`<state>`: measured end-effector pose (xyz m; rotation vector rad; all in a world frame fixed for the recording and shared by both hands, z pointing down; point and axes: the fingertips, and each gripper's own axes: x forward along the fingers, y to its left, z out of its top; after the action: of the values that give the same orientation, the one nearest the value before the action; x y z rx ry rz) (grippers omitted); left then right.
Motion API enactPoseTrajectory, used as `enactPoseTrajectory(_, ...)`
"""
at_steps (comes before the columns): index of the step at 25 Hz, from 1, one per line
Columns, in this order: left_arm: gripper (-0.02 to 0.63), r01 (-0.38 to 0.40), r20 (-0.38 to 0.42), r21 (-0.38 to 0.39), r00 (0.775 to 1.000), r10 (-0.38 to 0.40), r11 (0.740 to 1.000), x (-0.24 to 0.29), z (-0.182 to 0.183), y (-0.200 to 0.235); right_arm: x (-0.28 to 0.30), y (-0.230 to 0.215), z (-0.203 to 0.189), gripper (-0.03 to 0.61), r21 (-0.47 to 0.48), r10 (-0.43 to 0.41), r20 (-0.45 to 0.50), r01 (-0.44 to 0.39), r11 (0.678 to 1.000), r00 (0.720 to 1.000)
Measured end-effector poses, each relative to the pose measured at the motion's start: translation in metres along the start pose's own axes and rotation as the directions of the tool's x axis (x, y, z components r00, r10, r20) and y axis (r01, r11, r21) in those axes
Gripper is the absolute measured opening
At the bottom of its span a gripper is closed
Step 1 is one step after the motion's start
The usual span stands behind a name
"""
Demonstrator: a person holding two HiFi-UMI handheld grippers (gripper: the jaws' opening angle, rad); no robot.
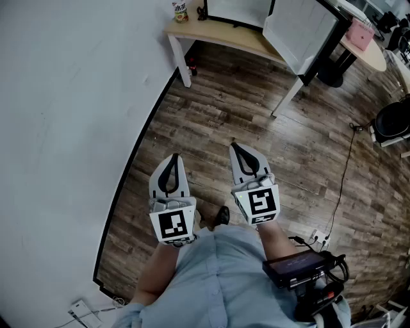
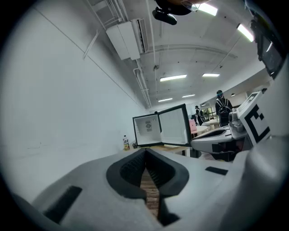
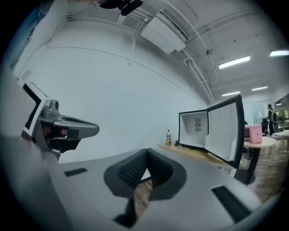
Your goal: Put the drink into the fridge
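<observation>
Near: left hand-held gripper (image 1: pixel 173 157) and right hand-held gripper (image 1: pixel 236 147), both with jaws closed on nothing, over the floor (image 1: pixel 256 109). Far: the drink (image 1: pixel 180 11) stands on the table (image 1: pixel 218 35), left of the open fridge (image 1: pixel 238 11). Best approach first, then spread 1 gripper's jaws.

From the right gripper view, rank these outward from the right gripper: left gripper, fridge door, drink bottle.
1. Left gripper, close alongside on the left.
2. Fridge door, open, ahead to the right.
3. Drink bottle, on the table, left of the fridge.
</observation>
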<state>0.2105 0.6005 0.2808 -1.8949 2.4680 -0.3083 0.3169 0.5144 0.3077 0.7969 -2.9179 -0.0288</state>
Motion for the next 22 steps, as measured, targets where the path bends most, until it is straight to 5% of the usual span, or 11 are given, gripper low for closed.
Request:
enactPoseTrajectory(15,0.009,-0.019,0.025,0.030,1.000,0.018,0.999,-0.0029,-0.0042,0.0013,-0.0028,0.0033,-0.0003,0.006,0.012,0.036,0.034,-0.036,0.999,0.999)
enactPoseTrajectory(16,0.009,-0.022,0.022,0.027,1.000,0.022,0.999,-0.0036,-0.0035,0.0000,-0.0032,0.0020,0.0009,0.069,0.014,0.041,0.040,-0.042,0.999,0.998)
enactPoseTrajectory(18,0.009,-0.028,0.007,0.014,1.000,0.028,1.000,-0.0044,-0.0019,-0.0023,-0.0013,0.0025,0.0042,0.322,0.016,0.062,0.040,-0.063,0.998,0.997)
enactPoseTrajectory(22,0.009,-0.021,-0.004,0.011,1.000,0.021,1.000,0.0000,-0.0033,0.0006,0.0047,0.0004,0.0058,0.376,0.002,0.044,0.035,-0.044,0.999,0.998)
